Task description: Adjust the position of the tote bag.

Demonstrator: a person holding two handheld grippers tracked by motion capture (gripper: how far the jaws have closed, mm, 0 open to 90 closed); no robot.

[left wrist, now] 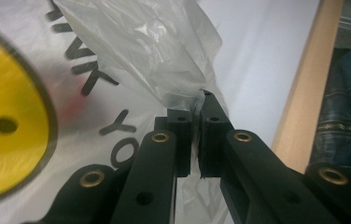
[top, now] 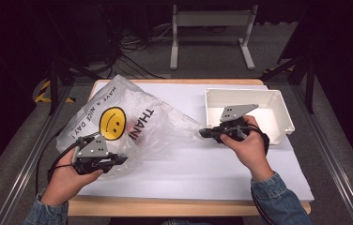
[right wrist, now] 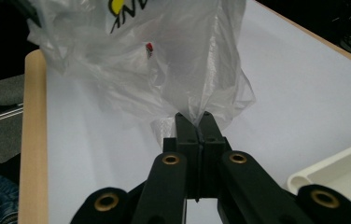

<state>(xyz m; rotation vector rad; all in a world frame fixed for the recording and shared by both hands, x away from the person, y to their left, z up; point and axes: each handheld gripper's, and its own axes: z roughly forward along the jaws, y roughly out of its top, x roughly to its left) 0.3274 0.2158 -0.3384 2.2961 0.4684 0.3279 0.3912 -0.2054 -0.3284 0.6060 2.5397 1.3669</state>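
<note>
High view: a clear plastic bag (top: 132,119) printed with a yellow smiley face (top: 112,123) and black lettering lies across the left half of the white-covered tabletop (top: 221,164). Its long axis runs from the far-left corner toward the middle right, where it narrows to a pulled-out point aimed at the white bin (top: 278,110). The left claw (top: 120,160) sits at the bag's near edge, closed on the film. The right claw (top: 204,133) is clamped on the bag's narrow right tip, just in front of the bin's near-left corner. The bin stands on the right rear of the tabletop, apart from the bag. Denim sleeves (top: 278,199) enter from the bottom edge.

Left gripper view: the left claw (left wrist: 196,109) has its jaws nearly together, with a gathered fold of the plastic bag (left wrist: 155,51) pinched at the tips. The smiley face (left wrist: 10,121) lies to the left and the wooden tabletop edge (left wrist: 309,88) runs along the right.

Right gripper view: the right claw (right wrist: 196,122) is fully closed, with a bunched corner of the plastic bag (right wrist: 164,60) caught between the tips. The bag rises away from the claw toward the upper left. A corner of the white bin (right wrist: 337,170) shows at lower right.
</note>
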